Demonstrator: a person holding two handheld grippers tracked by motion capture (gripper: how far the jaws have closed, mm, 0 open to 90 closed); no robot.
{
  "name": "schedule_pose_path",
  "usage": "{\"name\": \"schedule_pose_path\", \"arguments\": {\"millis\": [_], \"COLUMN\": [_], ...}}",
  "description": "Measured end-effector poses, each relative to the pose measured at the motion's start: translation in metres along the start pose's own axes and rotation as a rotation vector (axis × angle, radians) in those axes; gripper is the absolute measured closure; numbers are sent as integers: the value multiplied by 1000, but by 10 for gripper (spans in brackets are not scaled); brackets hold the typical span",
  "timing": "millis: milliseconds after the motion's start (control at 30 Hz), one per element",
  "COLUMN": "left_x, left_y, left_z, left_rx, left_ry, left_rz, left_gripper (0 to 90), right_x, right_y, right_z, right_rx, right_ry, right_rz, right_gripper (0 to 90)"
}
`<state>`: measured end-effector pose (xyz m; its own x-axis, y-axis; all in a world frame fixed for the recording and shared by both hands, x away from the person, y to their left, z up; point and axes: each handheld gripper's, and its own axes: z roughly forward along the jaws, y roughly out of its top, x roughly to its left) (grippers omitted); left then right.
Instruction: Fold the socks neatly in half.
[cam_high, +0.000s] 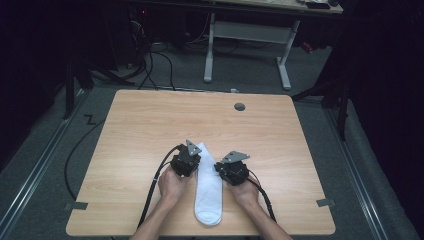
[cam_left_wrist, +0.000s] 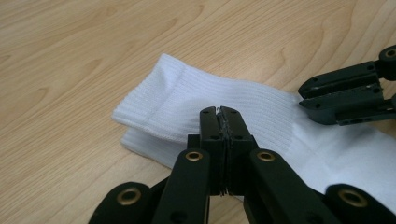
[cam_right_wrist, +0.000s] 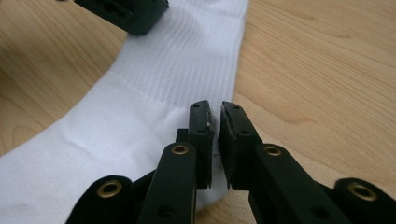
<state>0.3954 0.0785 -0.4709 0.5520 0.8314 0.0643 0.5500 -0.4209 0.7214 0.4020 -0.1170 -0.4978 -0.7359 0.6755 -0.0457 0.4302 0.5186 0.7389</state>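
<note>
A white sock (cam_high: 209, 192) lies lengthwise on the wooden table (cam_high: 145, 125), cuff away from me and toe toward the near edge. My left gripper (cam_high: 196, 166) rests at the sock's left edge near the cuff; in the left gripper view its jaws (cam_left_wrist: 219, 112) are pressed together over the ribbed cuff (cam_left_wrist: 187, 98), with no fabric visible between them. Across the sock sits my right gripper (cam_high: 219, 171). Its jaws (cam_right_wrist: 214, 112) stand a narrow slit apart over the sock's edge (cam_right_wrist: 140, 116), nothing seen between them. Each gripper view shows the other gripper's tip (cam_left_wrist: 345, 93) (cam_right_wrist: 126, 11) on the sock.
A round grey grommet (cam_high: 240, 106) sits near the table's far edge. Black cables (cam_high: 150, 190) trail from both grippers off the near edge. Beyond the table stand a white-legged desk (cam_high: 247, 32) and floor cables (cam_high: 150, 60). Bare wood surrounds the sock.
</note>
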Motion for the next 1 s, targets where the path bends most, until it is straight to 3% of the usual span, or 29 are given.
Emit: {"name": "schedule_pose_path", "arguments": {"millis": [133, 200, 233, 367, 433, 567, 800, 1000], "left_x": [0, 3, 5, 0, -4, -1, 5, -2], "left_y": [-8, -13, -14, -13, -13, -20, -9, -15], "left_z": [4, 6, 5, -3, -1, 6, 17, -2], "left_rx": [56, 68, 47, 5, 28, 52, 39, -11], "left_ry": [9, 8, 19, 9, -5, 0, 10, -27], "left_rz": [3, -21, -41, -38, -27, -41, -67, -67], "left_gripper": [882, 872, 826, 695, 653, 616, 550, 498], "right_x": [2, 2, 2, 3, 5, 4, -4, 2], "right_y": [0, 0, 1, 3, 4, 0, -1, -3], "right_z": [2, 2, 1, -6, -7, 0, -11, -23], "right_rx": [4, 1, -7, -44, -43, 3, -21, -63], "right_ry": [0, 0, -1, 12, 27, 29, -16, 29], "right_rz": [-8, -8, -6, -8, -16, -21, 17, 31], "right_gripper": [759, 744, 737, 756, 761, 757, 692, 668]}}
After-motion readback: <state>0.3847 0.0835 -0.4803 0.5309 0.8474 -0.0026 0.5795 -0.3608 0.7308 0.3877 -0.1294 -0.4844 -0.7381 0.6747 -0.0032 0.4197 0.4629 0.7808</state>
